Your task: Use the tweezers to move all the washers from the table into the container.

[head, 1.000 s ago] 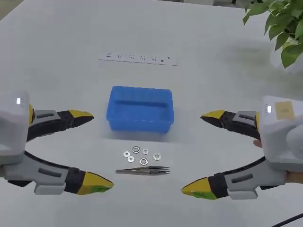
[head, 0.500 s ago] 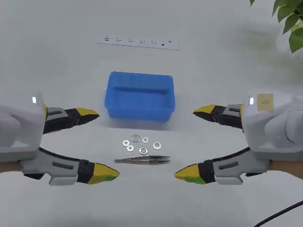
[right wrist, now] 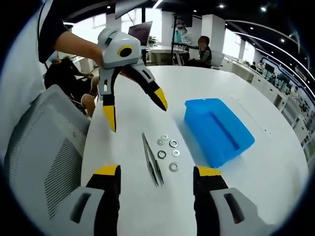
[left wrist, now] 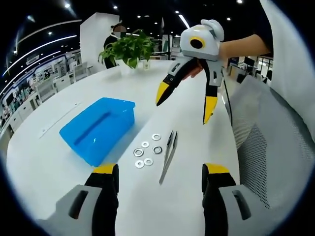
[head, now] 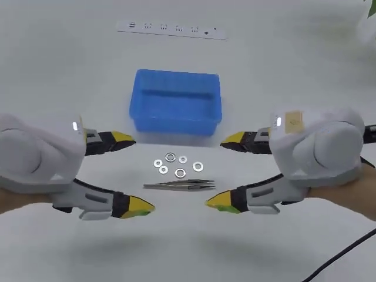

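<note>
Several small metal washers [head: 177,165] lie in a loose cluster on the white table, just in front of the blue plastic container [head: 175,109]. Thin steel tweezers [head: 179,186] lie flat right below the washers. My left gripper [head: 135,173] hovers open to the left of them, and my right gripper [head: 222,171] hovers open to the right, jaws facing each other. The left gripper view has the washers [left wrist: 147,150], tweezers [left wrist: 168,156], container [left wrist: 98,129] and the right gripper [left wrist: 184,105]. The right gripper view has the tweezers [right wrist: 152,164], washers [right wrist: 168,150], container [right wrist: 217,130] and the left gripper [right wrist: 135,111].
A white power strip [head: 171,29] lies flat at the far side of the table behind the container. A black cable [head: 343,256] trails at the lower right. A potted plant [left wrist: 129,49] stands on the far end of the table. People sit in the background [right wrist: 194,46].
The head camera has tilted down, so everything sits higher in the picture. Both grippers have moved inward toward the tweezers and washers and stay open.
</note>
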Demonstrator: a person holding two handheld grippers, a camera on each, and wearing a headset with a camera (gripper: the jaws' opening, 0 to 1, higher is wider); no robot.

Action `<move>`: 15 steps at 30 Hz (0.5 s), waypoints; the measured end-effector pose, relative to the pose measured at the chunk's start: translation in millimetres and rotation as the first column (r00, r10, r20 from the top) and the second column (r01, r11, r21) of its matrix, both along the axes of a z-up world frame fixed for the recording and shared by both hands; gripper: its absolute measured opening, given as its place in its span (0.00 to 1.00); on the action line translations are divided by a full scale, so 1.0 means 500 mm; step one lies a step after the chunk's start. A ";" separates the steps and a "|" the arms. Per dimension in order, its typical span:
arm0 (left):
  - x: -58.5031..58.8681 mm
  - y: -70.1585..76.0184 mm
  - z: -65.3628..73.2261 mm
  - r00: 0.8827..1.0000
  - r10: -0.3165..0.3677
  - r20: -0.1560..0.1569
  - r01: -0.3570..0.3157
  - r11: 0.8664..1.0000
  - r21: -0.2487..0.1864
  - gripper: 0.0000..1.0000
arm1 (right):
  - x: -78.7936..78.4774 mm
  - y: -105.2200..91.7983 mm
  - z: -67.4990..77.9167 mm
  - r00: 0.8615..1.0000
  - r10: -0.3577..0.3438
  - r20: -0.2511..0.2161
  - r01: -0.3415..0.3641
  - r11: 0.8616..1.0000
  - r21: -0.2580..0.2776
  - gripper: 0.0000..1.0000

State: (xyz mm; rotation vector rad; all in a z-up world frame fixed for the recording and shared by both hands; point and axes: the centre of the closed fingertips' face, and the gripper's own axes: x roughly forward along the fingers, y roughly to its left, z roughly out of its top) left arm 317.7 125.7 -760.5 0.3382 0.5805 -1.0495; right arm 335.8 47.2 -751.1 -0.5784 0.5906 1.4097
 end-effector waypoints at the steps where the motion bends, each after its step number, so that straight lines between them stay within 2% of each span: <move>1: 0.000 -0.001 -0.003 1.000 -0.004 -0.001 0.004 1.000 0.006 0.71 | 0.001 0.002 -0.004 1.000 0.001 -0.002 -0.001 1.000 -0.001 0.59; 3: 0.000 -0.006 -0.009 1.000 -0.009 -0.009 0.009 1.000 0.013 0.67 | 0.003 0.007 -0.012 1.000 0.006 -0.004 -0.006 1.000 0.000 0.56; 5: 0.003 -0.011 -0.013 1.000 0.002 -0.022 -0.001 1.000 0.011 0.64 | 0.001 0.013 -0.023 0.999 -0.002 -0.039 0.001 1.000 -0.012 0.51; 8: 0.005 -0.016 -0.022 1.000 -0.002 -0.029 0.003 1.000 0.024 0.58 | -0.005 0.028 -0.037 0.999 0.017 -0.041 -0.018 1.000 -0.011 0.45; 9: 0.003 -0.017 -0.028 0.999 -0.007 -0.041 0.009 0.999 0.033 0.55 | -0.008 0.034 -0.044 0.999 0.025 -0.047 -0.026 1.000 -0.018 0.43; 12: 0.000 -0.021 -0.035 0.998 -0.012 -0.060 0.014 0.999 0.034 0.53 | -0.019 0.044 -0.061 0.997 0.068 -0.045 -0.070 0.997 -0.041 0.40; 15: -0.004 -0.019 -0.046 0.997 -0.033 -0.064 0.037 0.997 0.067 0.48 | -0.023 0.051 -0.072 0.995 0.093 -0.042 -0.095 0.994 -0.061 0.37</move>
